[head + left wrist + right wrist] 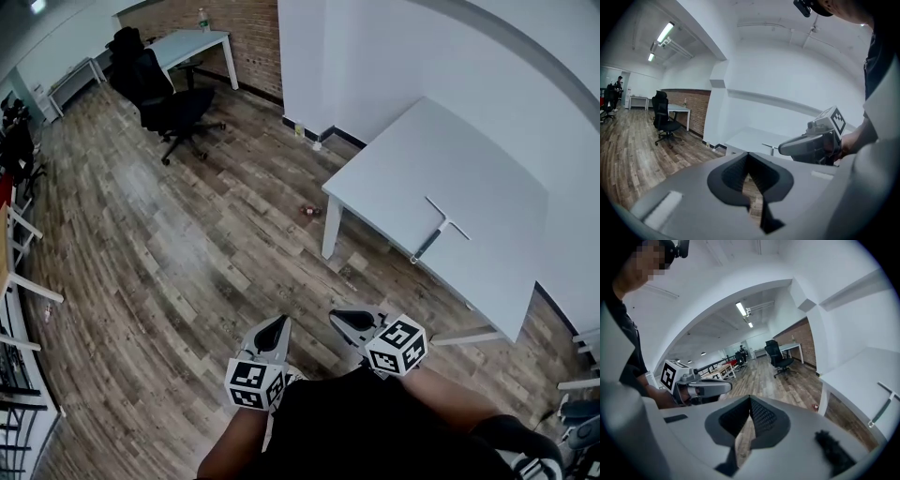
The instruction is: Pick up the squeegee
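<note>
Head view shows the squeegee (437, 232) lying flat on the white table (487, 159), well apart from the left gripper (278, 326) and right gripper (341, 320), both closed on nothing. It looks light and stiff; the slim handle seems the best hold.

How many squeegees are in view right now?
1. The squeegee lies flat on the white table at the right of the head view, with its handle end close to the table's near edge. None shows elsewhere, though distant desks are too small to check.
</note>
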